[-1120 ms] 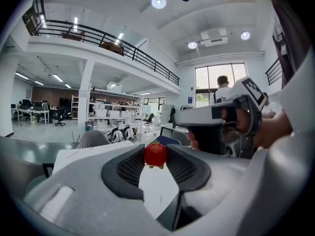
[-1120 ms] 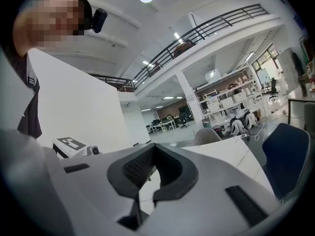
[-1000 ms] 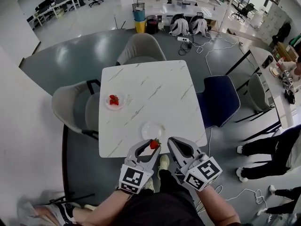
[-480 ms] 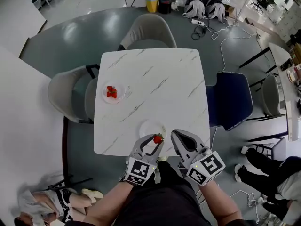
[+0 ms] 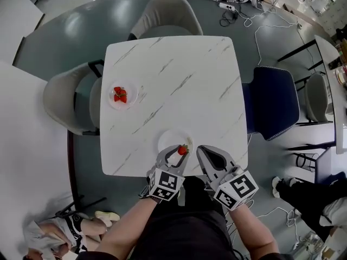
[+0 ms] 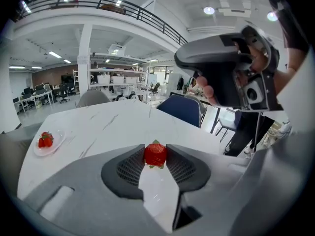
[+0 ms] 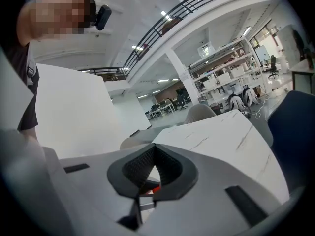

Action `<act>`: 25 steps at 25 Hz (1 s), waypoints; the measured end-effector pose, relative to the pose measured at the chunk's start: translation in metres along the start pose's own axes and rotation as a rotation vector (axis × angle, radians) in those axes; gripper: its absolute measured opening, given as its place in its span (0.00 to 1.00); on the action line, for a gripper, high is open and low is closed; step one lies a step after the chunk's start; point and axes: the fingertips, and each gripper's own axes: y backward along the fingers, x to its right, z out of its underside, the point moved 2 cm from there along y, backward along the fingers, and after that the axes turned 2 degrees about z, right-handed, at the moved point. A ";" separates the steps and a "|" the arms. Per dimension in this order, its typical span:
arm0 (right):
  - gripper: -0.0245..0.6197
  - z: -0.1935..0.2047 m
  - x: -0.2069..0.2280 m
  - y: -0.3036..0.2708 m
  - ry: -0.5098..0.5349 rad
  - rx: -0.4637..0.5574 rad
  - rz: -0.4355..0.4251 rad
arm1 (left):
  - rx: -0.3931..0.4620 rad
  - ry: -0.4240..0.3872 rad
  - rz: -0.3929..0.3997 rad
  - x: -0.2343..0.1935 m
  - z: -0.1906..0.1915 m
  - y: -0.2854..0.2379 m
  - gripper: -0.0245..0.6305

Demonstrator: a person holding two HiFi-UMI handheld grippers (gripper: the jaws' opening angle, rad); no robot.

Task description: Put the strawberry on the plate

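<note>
A red strawberry [image 5: 183, 150] is pinched between the tips of my left gripper [image 5: 180, 151], which is shut on it. It hangs over the near right rim of the empty white plate [image 5: 171, 140] at the table's front edge. In the left gripper view the strawberry [image 6: 155, 154] sits squarely between the dark ribbed pads [image 6: 131, 167]. My right gripper [image 5: 201, 151] is just to the right of the plate, shut with nothing in it; its tips [image 7: 154, 147] meet. The right gripper [image 6: 231, 77] also shows, held by a hand.
A small clear dish [image 5: 121, 96] with strawberries stands near the left edge of the white marble table [image 5: 179, 75]. Grey chairs [image 5: 165, 15] stand at the far and left sides, a blue chair [image 5: 274, 102] at the right.
The left gripper has carried the strawberry a little forward, from the plate's near edge to over its rim. The right gripper moved along beside it. The head view has shifted down over the table.
</note>
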 end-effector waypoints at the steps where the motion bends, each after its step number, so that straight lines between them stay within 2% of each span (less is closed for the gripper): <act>1: 0.04 0.005 0.002 -0.002 -0.004 0.001 0.005 | -0.013 0.003 0.004 -0.001 0.006 -0.004 0.26; 9: 0.04 0.028 0.015 -0.009 -0.013 0.016 0.042 | -0.078 -0.013 0.030 -0.008 0.033 -0.033 0.26; 25: 0.04 0.026 0.021 -0.012 -0.017 0.040 0.056 | -0.231 -0.077 0.040 -0.015 0.056 -0.057 0.26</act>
